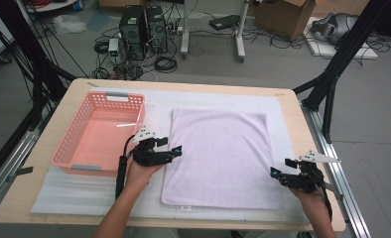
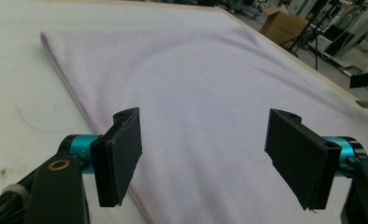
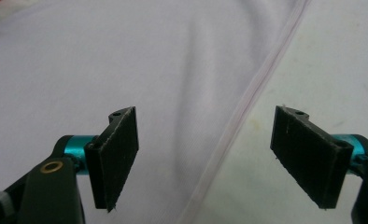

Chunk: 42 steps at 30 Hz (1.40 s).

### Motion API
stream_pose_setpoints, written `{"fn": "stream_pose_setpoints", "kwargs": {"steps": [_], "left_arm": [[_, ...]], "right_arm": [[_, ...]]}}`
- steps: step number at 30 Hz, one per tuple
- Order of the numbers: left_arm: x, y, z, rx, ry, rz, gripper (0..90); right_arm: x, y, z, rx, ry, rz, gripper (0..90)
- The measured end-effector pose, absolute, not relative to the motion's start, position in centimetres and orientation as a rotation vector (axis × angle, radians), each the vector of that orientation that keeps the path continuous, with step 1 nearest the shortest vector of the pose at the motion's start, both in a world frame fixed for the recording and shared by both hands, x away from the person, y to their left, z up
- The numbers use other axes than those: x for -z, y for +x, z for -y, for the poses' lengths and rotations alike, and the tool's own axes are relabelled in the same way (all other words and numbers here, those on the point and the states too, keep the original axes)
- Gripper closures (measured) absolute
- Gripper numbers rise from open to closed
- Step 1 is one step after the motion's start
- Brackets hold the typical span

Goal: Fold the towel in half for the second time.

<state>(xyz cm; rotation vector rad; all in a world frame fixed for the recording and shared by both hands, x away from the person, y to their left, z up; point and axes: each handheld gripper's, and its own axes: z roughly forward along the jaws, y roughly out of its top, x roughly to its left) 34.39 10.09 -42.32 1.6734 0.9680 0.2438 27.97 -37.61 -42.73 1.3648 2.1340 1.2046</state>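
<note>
So the pale lilac terry towel point(image 1: 221, 156) is lying flat, spread out as a rough square on the white padded mat point(image 1: 283, 119) that covers most of the light wooden table point(image 1: 49, 126). There are a few soft ripples in the towel, and its stitched hem runs along the edges.

The left tool point(image 1: 176, 150) sits right at the towel's left edge, about halfway down that side, with its jaws spread wide and nothing between them. In the left gripper view the hem passes under the left jaw and the cloth stretches away beyond both jaws.

The right tool point(image 1: 275, 172) is at the towel's right edge, down toward the near corner. Its jaws are spread too, with nothing pinched. In the right gripper view the hem runs diagonally between the two jaws, towel on one side and bare mat on the other.

Just left of the towel, touching nothing on it, is a salmon-pink perforated plastic basket point(image 1: 74, 148) with grey handles; the left hand point(image 1: 141, 173) is beside its near right corner.
</note>
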Motion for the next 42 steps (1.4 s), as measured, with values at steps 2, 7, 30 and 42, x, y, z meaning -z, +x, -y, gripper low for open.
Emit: {"fn": "stream_pose_setpoints", "kwargs": {"steps": [2,7,30,42], "left_arm": [[42.0,35.4,-9.8,-0.265,1.698,-0.966,28.3],[42.2,37.9,-9.5,-0.263,1.718,-1.015,29.5],[45.4,42.8,-8.6,-0.320,1.786,-1.247,30.5],[45.2,42.3,-7.6,-0.448,1.884,-1.213,80.3]], "right_arm": [[42.5,28.8,37.6,-1.209,1.372,-2.130,23.0],[41.9,31.5,37.7,-1.211,1.412,-2.119,26.3],[43.7,41.0,36.5,-0.994,1.602,-2.118,49.3],[43.9,40.9,35.5,-0.962,1.608,-2.114,84.2]]}}
